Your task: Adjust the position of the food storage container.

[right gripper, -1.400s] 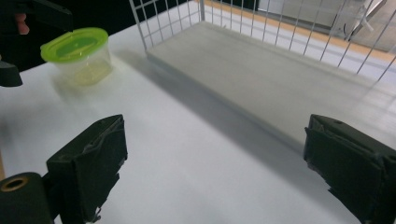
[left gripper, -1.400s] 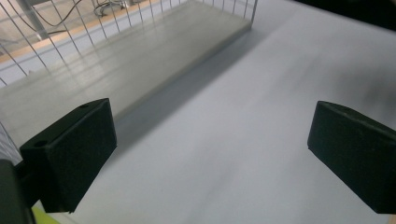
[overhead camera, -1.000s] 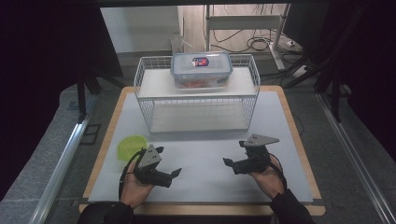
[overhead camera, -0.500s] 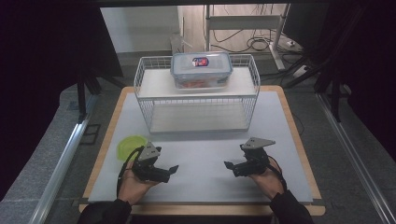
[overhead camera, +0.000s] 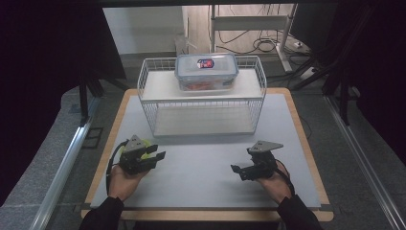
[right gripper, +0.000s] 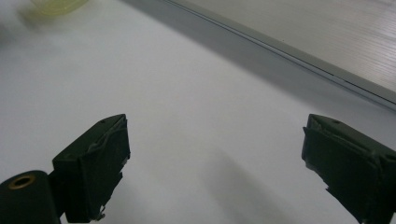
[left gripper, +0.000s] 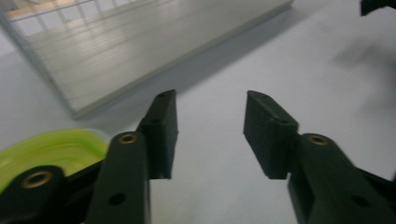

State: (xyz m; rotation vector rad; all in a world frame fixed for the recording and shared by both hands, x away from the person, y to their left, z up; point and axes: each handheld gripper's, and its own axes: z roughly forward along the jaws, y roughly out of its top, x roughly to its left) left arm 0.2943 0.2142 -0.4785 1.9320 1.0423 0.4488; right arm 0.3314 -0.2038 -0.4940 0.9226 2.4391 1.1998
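Observation:
My left gripper (overhead camera: 157, 153) hovers over the near left of the white table mat (overhead camera: 201, 191), above a lime-green plate (left gripper: 56, 147) that peeks out beside its left jaw. Its jaws have just been closing. In the left gripper view (left gripper: 212, 100) they stand a short gap apart with nothing between them. My right gripper (overhead camera: 238, 170) rests low at the near right, pointing left. Seen in the right gripper view (right gripper: 215, 123), its jaws are wide open over bare mat. The green plate (right gripper: 58, 5) shows blurred at the top left there.
A white wire rack (overhead camera: 201, 103) with two shelves stands at the back middle of the mat. A clear lidded food container (overhead camera: 207, 72) sits on its top shelf. The mat lies on a wood-edged board, with dark floor and metal rails on both sides.
The left gripper has moved left and toward the rack, now covering most of the green plate, and its jaws have narrowed. The right gripper has stayed put.

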